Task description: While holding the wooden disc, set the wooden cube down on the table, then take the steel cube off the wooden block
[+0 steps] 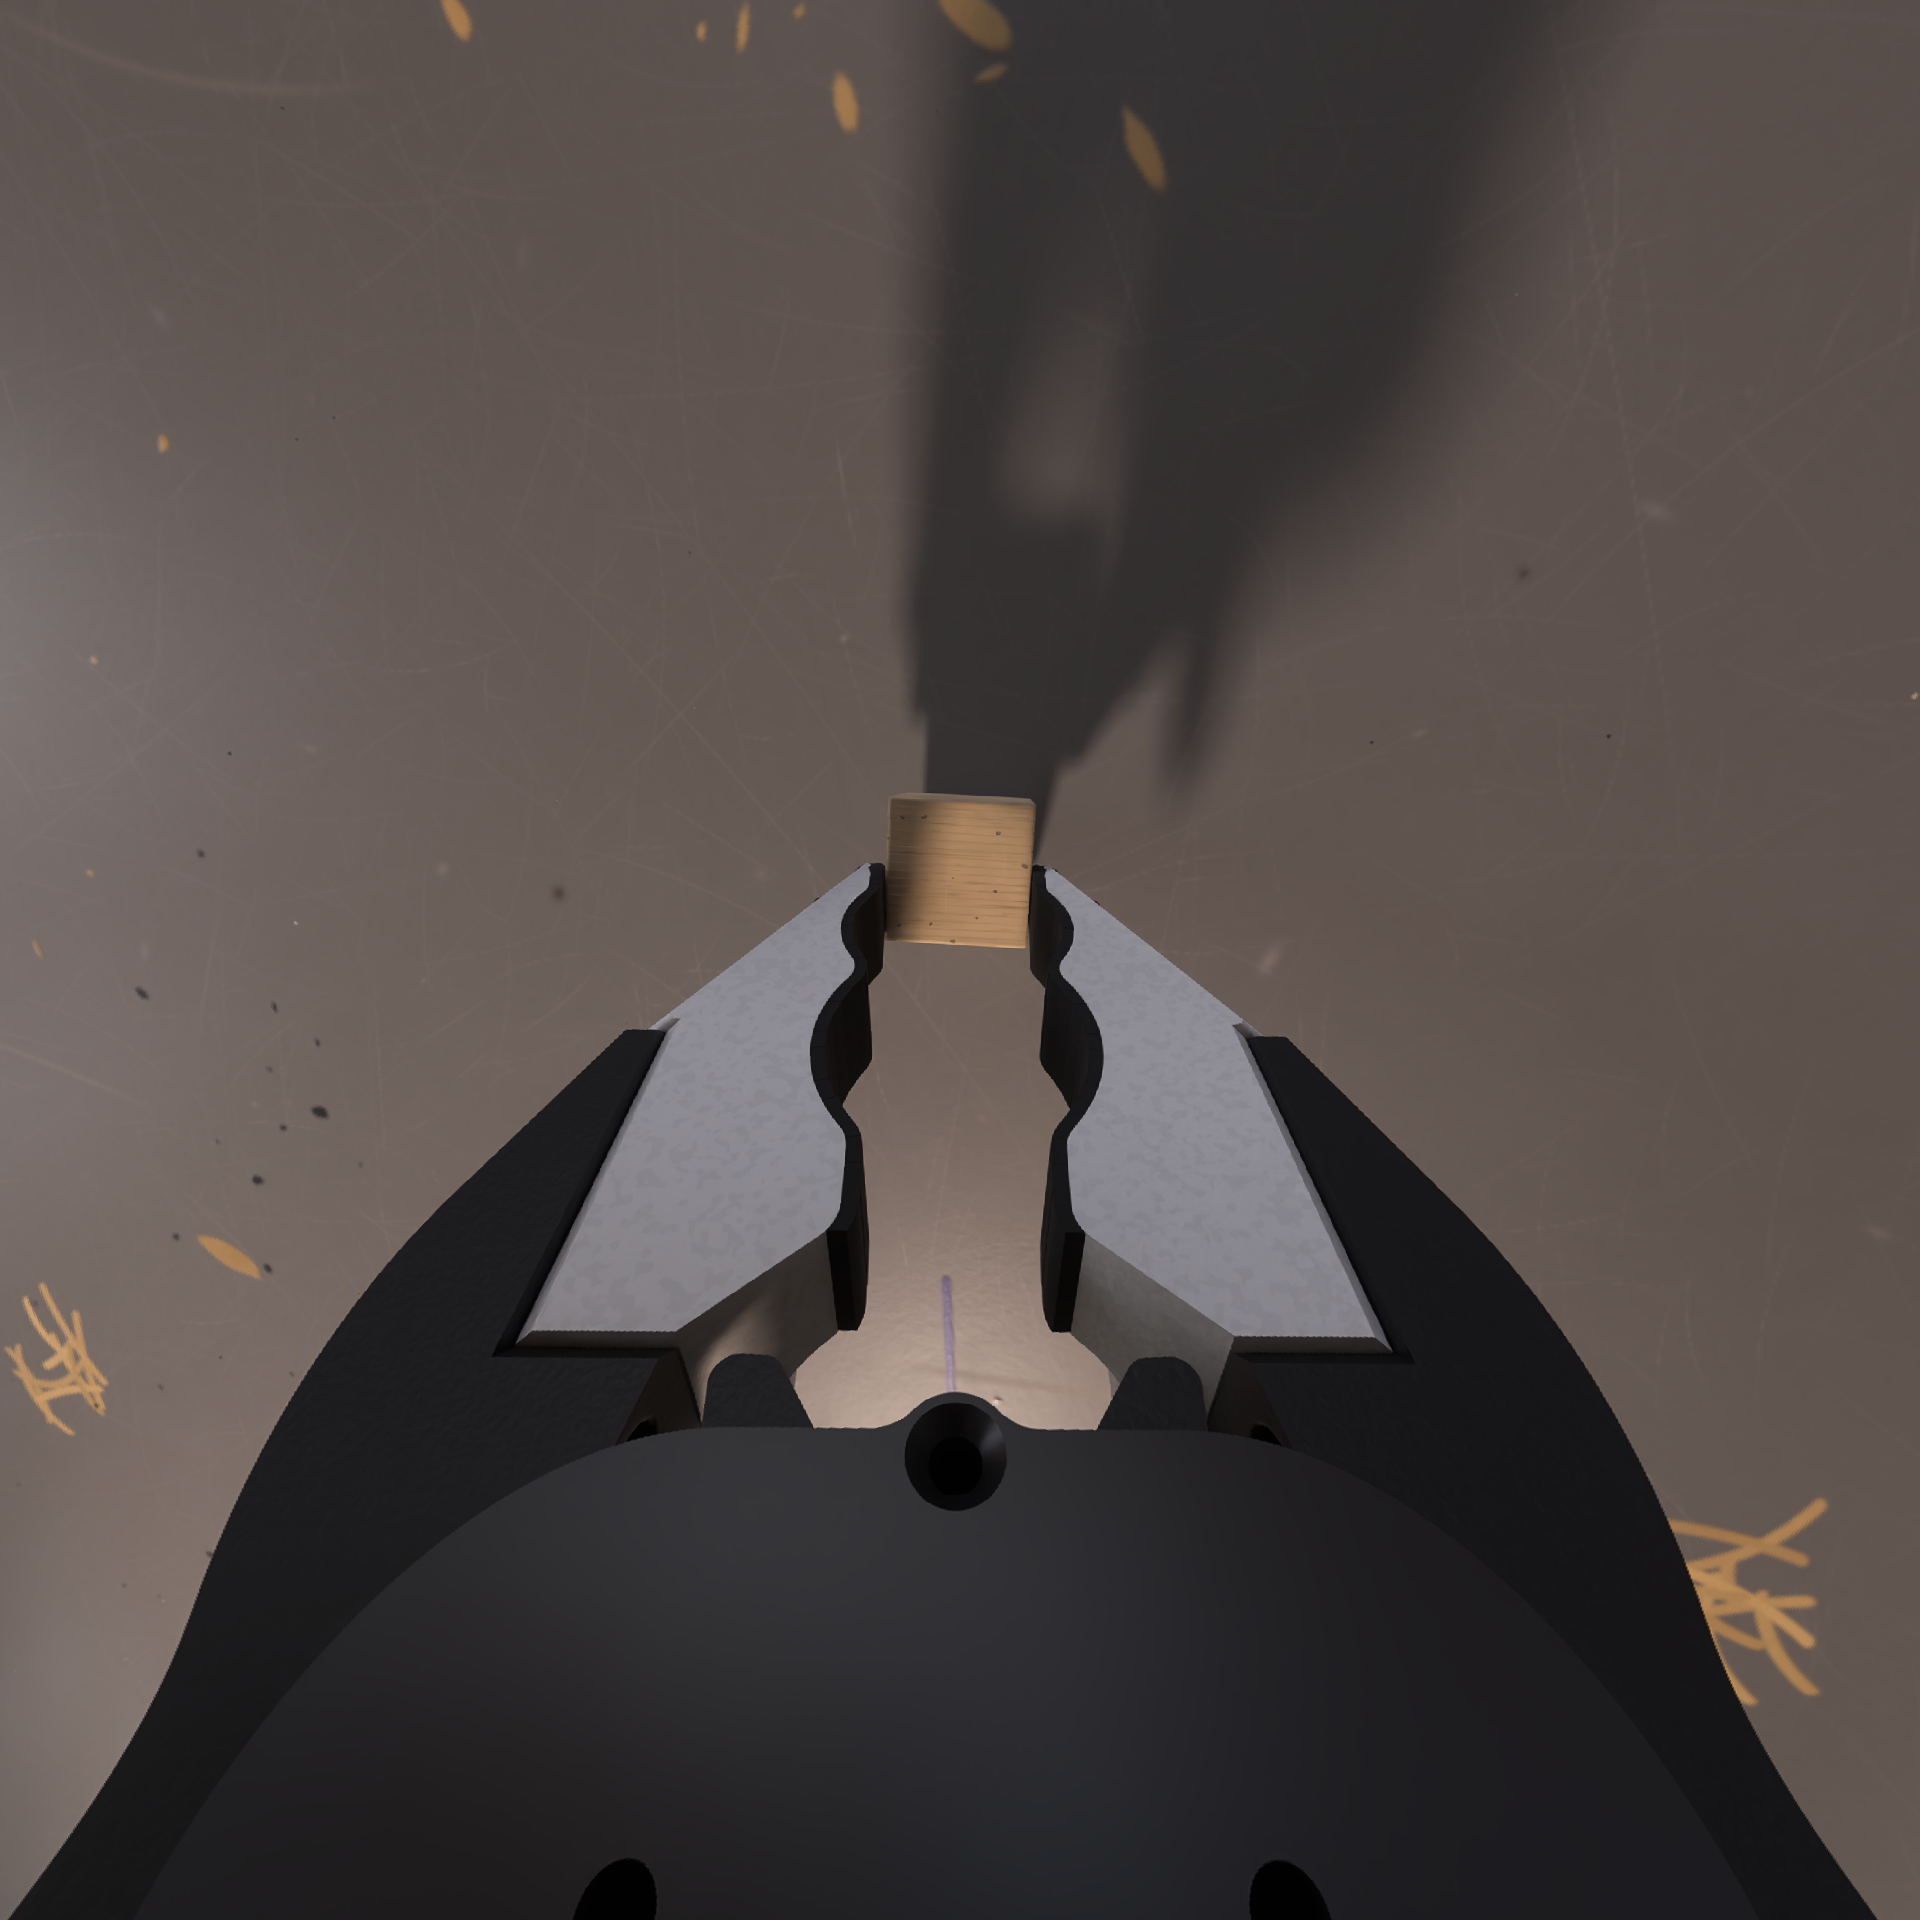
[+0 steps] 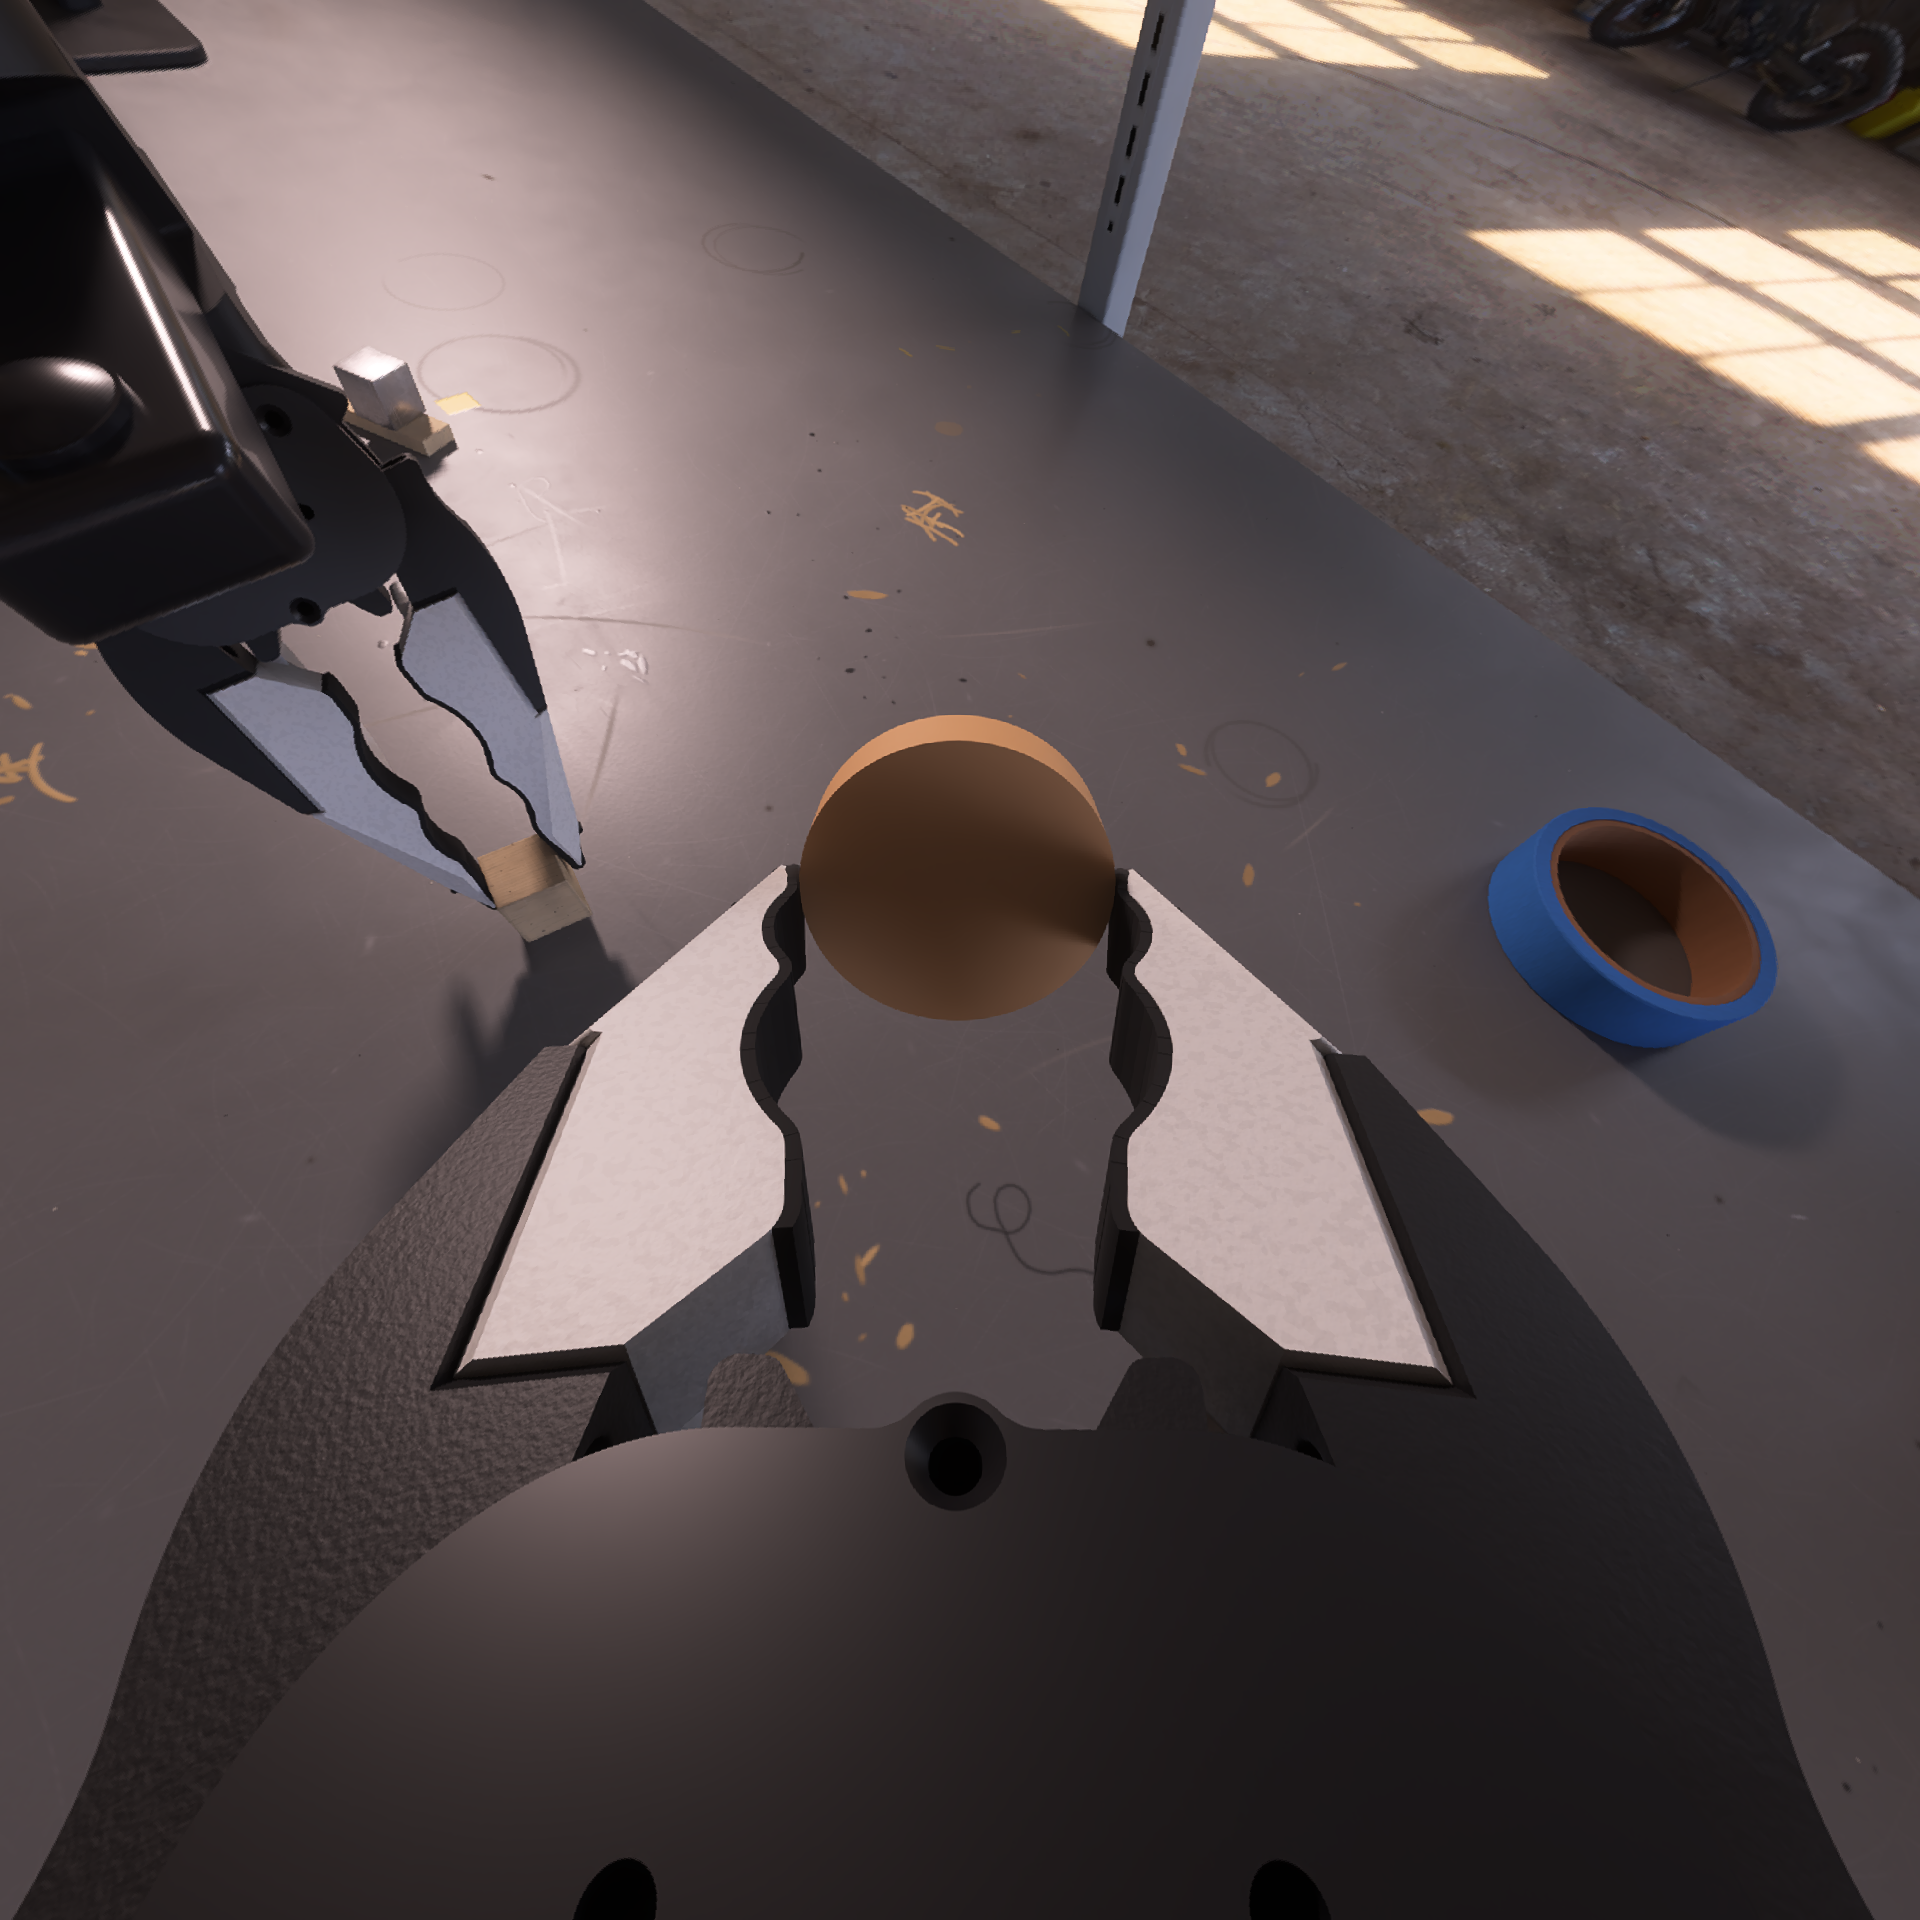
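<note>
My left gripper points down at the dark table and is shut on the pale wooden cube at its fingertips. In the right wrist view the left gripper stands at the upper left, and the cube sits at or just above the table surface, its shadow right beside it. My right gripper is shut on the round brown wooden disc, held above the table. The steel cube rests on the wooden block far back on the left, partly hidden behind the left gripper.
A blue tape roll lies on the table to the right of the disc. A white slotted post stands at the table's far edge, with concrete floor beyond. Wood shavings and scratches dot the surface.
</note>
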`<control>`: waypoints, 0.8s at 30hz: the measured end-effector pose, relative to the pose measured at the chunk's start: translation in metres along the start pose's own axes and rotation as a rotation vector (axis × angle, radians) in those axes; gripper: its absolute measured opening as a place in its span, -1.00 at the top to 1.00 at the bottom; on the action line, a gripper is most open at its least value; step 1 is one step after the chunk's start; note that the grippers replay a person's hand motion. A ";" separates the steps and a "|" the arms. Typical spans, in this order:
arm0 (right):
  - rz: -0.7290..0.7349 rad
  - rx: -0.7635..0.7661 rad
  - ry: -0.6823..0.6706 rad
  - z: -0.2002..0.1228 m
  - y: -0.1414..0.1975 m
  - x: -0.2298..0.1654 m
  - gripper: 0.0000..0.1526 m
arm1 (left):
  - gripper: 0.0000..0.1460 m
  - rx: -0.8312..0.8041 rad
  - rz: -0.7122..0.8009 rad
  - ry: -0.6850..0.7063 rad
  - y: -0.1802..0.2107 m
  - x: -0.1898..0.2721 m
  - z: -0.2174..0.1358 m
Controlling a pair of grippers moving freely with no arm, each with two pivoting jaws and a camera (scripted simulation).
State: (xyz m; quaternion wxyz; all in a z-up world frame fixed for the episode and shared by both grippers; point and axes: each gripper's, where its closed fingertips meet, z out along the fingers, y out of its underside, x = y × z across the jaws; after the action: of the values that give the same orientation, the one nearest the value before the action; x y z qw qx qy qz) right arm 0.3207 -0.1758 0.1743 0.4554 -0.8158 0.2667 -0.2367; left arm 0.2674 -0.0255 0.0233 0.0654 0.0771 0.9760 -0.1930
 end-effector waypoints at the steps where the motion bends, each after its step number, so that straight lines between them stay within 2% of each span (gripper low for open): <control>1: 0.000 0.000 -0.001 0.000 0.000 0.000 0.23 | 0.63 -0.004 0.001 0.000 0.000 0.000 0.001; 6: 0.002 -0.004 -0.002 0.001 0.001 0.000 0.23 | 0.63 -0.028 -0.006 0.000 0.003 0.001 0.004; 8: 0.002 -0.006 -0.002 0.001 0.002 0.000 0.23 | 0.43 0.010 -0.013 0.006 -0.002 0.000 0.001; 10: 0.002 -0.007 -0.003 0.001 0.002 0.001 0.23 | 0.36 0.072 -0.029 0.008 -0.009 -0.002 -0.006; 16: 0.004 -0.016 -0.006 0.003 0.004 0.000 0.23 | 0.51 0.009 0.002 -0.029 0.002 -0.005 -0.011; 19: 0.001 -0.020 -0.007 0.003 0.005 0.000 0.23 | 0.64 0.016 -0.003 0.003 0.001 -0.001 -0.008; 24: 0.003 -0.020 -0.006 0.003 0.005 0.000 0.23 | 0.63 0.015 0.004 0.006 0.000 0.001 -0.007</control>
State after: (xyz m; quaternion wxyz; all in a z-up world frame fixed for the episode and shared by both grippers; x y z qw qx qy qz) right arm 0.3219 -0.1762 0.1685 0.4484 -0.8207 0.2688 -0.2307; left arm 0.2659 -0.0231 0.0297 0.0623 0.0804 0.9745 -0.2000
